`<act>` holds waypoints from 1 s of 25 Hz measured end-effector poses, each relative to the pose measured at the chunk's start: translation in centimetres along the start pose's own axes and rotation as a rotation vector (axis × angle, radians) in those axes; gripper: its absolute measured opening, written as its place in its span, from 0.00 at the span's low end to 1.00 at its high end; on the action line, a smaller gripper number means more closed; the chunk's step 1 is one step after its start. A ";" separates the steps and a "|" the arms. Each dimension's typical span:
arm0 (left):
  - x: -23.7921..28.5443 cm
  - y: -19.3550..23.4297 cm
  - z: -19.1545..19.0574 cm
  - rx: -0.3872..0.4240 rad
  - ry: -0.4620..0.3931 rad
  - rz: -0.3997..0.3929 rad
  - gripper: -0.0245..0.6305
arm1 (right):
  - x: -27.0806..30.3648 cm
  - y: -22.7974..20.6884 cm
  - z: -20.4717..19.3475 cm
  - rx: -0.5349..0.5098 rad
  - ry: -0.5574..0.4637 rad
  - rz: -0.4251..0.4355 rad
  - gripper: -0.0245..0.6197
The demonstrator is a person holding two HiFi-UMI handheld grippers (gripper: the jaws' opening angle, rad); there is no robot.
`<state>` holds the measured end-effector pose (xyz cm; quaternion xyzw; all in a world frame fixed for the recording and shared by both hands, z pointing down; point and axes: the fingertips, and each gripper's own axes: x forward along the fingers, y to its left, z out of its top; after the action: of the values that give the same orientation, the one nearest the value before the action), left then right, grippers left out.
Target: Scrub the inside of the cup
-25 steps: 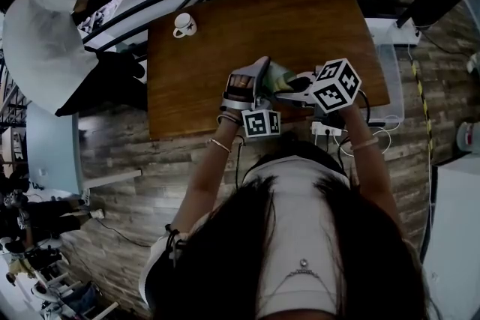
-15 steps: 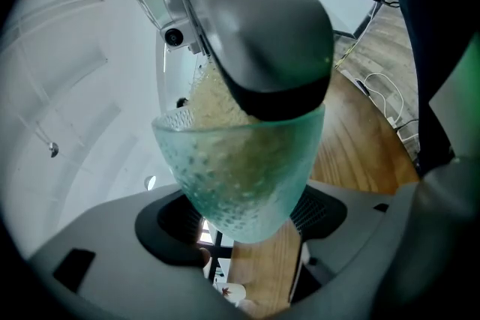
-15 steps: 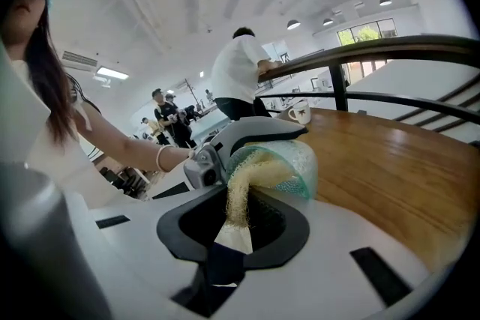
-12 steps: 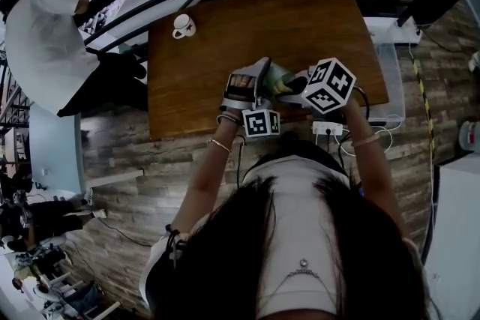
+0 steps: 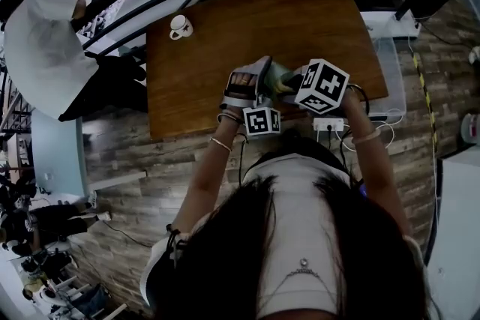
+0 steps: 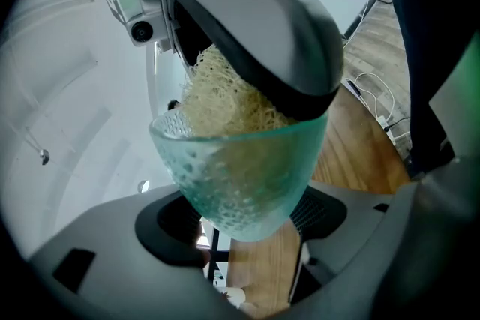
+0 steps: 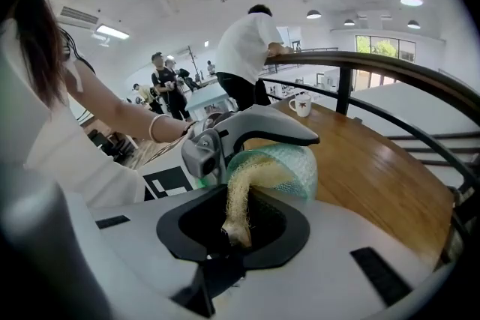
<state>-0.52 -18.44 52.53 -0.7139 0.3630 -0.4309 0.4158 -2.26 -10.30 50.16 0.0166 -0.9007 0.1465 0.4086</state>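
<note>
A pale green dimpled glass cup (image 6: 240,176) is clamped between the jaws of my left gripper (image 6: 240,215), tipped on its side above the wooden table (image 5: 225,34). A straw-coloured fibre scrubber (image 6: 225,97) fills the cup's mouth. My right gripper (image 7: 236,236) is shut on the tail of that scrubber (image 7: 244,191), which runs forward into the cup (image 7: 289,165). In the head view the two grippers meet over the table's near edge, the left gripper (image 5: 251,86) and the right gripper (image 5: 300,81) with the cup (image 5: 279,76) between them.
A white mug (image 5: 180,27) stands at the table's far left corner. A dark curved railing (image 7: 375,64) runs behind the table. A person in white (image 5: 45,41) leans on it. A power strip (image 5: 328,124) and a clear plastic bin (image 5: 390,79) lie at the right.
My right gripper has shifted a little to the left, towards the cup, and its marker cube has turned. The left gripper and the cup have stayed put.
</note>
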 end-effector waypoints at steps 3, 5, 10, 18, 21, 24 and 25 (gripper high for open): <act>0.2 -0.4 0.2 0.013 -0.002 -0.008 0.57 | 0.0 0.0 -0.5 -0.039 0.047 -0.032 0.17; 0.2 -0.5 0.1 0.022 -0.004 -0.014 0.57 | 0.0 -0.1 -0.6 -0.067 0.083 -0.055 0.17; 0.2 -0.5 0.3 0.021 -0.016 -0.021 0.57 | 0.1 -0.3 -0.8 -0.122 0.156 -0.094 0.17; 0.3 0.0 0.3 0.020 -0.022 -0.015 0.57 | 0.0 -0.5 -0.6 -0.084 0.116 -0.073 0.17; 0.2 0.5 -0.1 0.010 -0.021 -0.005 0.57 | 0.0 -0.6 -0.1 -0.052 0.079 -0.052 0.16; 0.2 0.7 -0.4 0.000 -0.017 0.010 0.57 | 0.2 -0.6 0.1 -0.013 0.039 -0.024 0.16; 0.2 0.7 -0.5 -0.001 -0.015 0.016 0.57 | 0.2 -0.6 0.2 0.002 0.022 -0.011 0.16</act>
<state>-1.06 -19.01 52.11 -0.7142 0.3659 -0.4221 0.4217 -2.41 -10.89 50.35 0.0206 -0.8960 0.1452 0.4192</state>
